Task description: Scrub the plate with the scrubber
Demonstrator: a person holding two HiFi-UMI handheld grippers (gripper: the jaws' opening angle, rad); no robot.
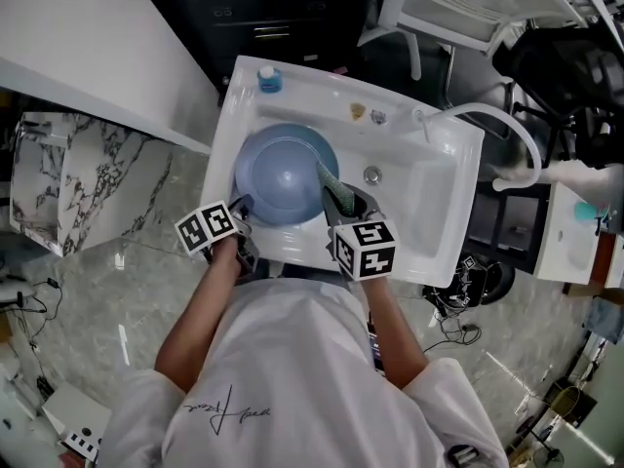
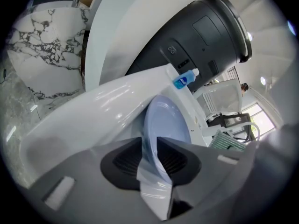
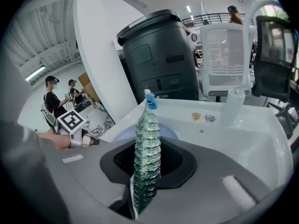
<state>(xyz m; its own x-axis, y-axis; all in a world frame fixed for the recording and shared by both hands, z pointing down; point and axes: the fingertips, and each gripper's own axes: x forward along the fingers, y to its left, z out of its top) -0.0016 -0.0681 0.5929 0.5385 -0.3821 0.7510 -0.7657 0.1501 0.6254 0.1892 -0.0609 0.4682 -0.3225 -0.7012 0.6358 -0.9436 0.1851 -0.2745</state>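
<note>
The pale blue plate (image 1: 283, 172) sits in the left part of a white sink (image 1: 441, 188), and its near-left rim is pinched between the jaws of the left gripper (image 1: 242, 209). The left gripper view shows it best: the plate (image 2: 166, 119) runs edge-on straight through the left gripper (image 2: 150, 158), with both pads clamped on it.

The right gripper (image 1: 353, 209) is closed on the green, glittery scrubber (image 1: 337, 191). The scrubber stands on edge between the jaws, and its far end reaches over the plate's right side. I can't tell if it's actually touching.

A little bottle with a blue cap (image 1: 269, 79) stands on the back-left corner of the sink, and a white curved faucet (image 1: 507, 125) is off to the right. A big black bin (image 3: 159, 55) and a white chair (image 3: 225, 55) are behind the sink, the floor (image 1: 146, 261) looks like marble, and a couple of people (image 3: 53, 101) are way in the back.
</note>
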